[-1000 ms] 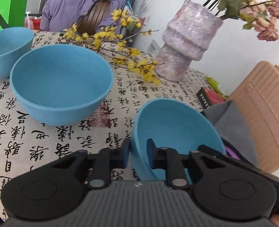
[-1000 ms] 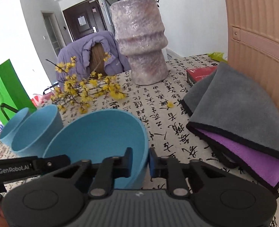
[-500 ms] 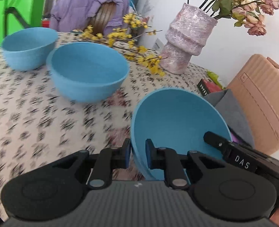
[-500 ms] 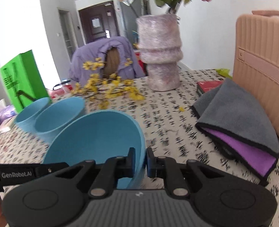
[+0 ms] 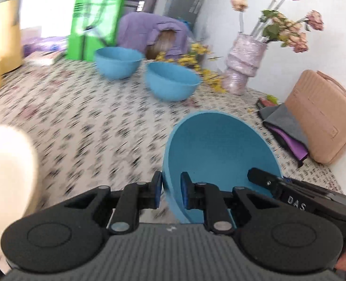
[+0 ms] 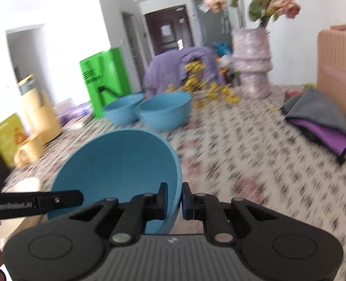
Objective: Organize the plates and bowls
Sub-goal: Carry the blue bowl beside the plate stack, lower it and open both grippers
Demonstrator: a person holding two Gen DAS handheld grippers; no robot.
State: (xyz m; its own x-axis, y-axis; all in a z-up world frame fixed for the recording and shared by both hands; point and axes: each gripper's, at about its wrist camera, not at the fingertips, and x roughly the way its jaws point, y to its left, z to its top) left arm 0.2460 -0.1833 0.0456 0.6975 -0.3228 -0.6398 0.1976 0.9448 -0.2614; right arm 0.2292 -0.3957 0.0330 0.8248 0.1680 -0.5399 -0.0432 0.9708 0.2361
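Note:
A blue bowl (image 5: 220,154) is held in the air by both grippers, above the patterned tablecloth (image 5: 98,121). My left gripper (image 5: 170,193) is shut on its left rim. My right gripper (image 6: 174,199) is shut on its right rim, where the same bowl (image 6: 119,164) fills the lower left of the right wrist view. Two more blue bowls stand side by side far across the table: one (image 5: 119,62) on the left, one (image 5: 173,82) on the right. They also show in the right wrist view, the left bowl (image 6: 121,111) and the right bowl (image 6: 163,112).
A pink vase (image 5: 243,68) with flowers and yellow blossom twigs (image 5: 196,58) stands behind the bowls. A grey and purple cloth (image 5: 285,126) and a peach case (image 5: 323,114) lie at the right. A green bag (image 5: 93,23) and a yellow appliance (image 5: 1,28) stand at the left.
Both grippers have pulled back and up with the bowl. The two standing bowls and the vase now look much farther away. The view is blurred by motion.

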